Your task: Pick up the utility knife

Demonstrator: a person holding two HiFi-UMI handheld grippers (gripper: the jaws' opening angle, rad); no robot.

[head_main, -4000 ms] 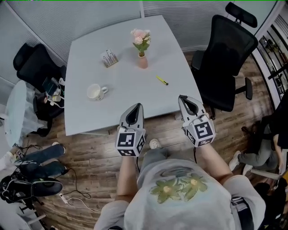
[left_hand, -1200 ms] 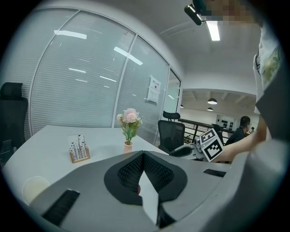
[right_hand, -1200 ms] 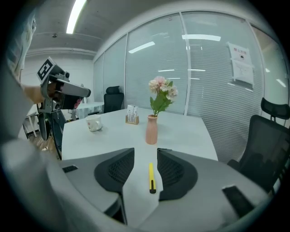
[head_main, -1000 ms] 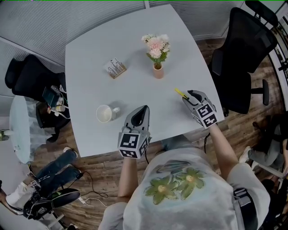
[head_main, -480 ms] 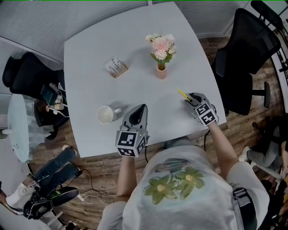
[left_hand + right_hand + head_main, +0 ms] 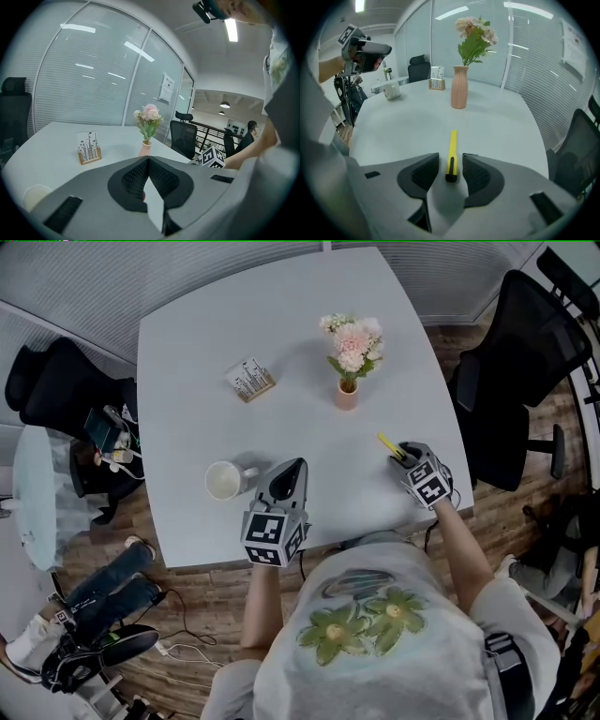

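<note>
While the utility knife (image 6: 452, 152) lay on the bench (image 6: 393, 126) at lower centre, its near end sat between the parted jaws of the right claw (image 6: 451, 163), its long axis running straight ahead. The left claw (image 6: 148, 164), clenched on nothing, was farther off.

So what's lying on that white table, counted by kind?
Yellow utility knife: 1
White ceramic mug: 1
Pink vase of flowers: 1
Small card stand on a wooden base: 1
Total: 4

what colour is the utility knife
The utility knife is yellow with a black near end; the right gripper view shows it best.
</note>
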